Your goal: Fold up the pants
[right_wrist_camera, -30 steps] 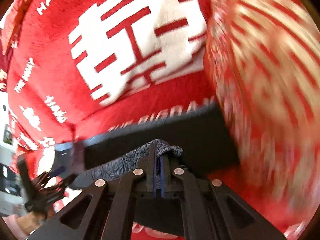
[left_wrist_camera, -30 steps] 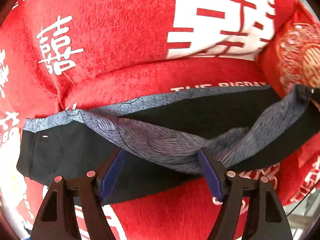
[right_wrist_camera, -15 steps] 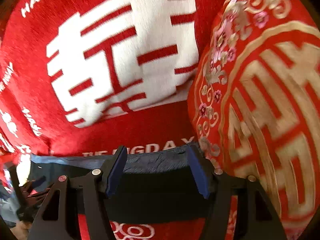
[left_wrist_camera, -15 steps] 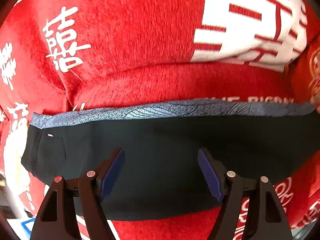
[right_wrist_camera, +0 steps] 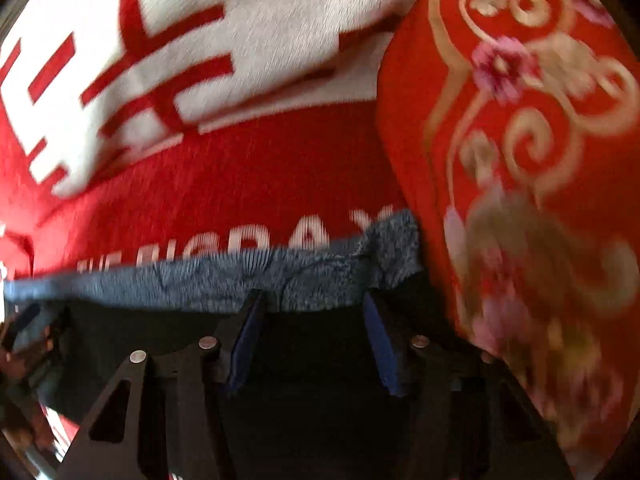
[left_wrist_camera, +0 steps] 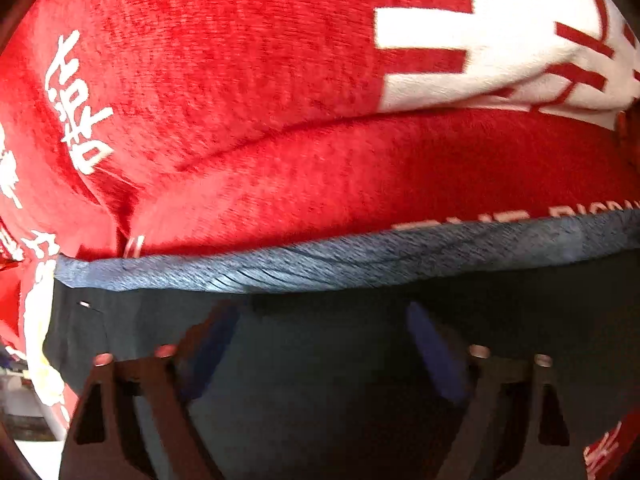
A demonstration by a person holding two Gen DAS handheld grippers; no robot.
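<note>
The dark pants [left_wrist_camera: 320,392] lie flat on a red blanket [left_wrist_camera: 260,100], their grey patterned band [left_wrist_camera: 280,268] running along the far edge. My left gripper [left_wrist_camera: 320,316] hovers low over the dark cloth; its jaws are opening wide and nothing is between the pads. In the right wrist view the same band [right_wrist_camera: 224,284] ends in a turned-up corner beside a pillow. My right gripper [right_wrist_camera: 314,298] points down at the pants [right_wrist_camera: 312,344] with its tips at the band's near edge. Its jaws are closing but stand apart, pressing on nothing.
The red blanket [right_wrist_camera: 240,184] with large white characters covers the whole surface. A red pillow [right_wrist_camera: 520,160] with gold and pink embroidery stands right against the pants' right end. A blurred dark shape shows at the left edge of the right wrist view.
The grey band, lifted and draped between the grippers a second ago, now lies flat. The right gripper let go of it. Both grippers have sunk closer to the pants; the left jaws stand wider.
</note>
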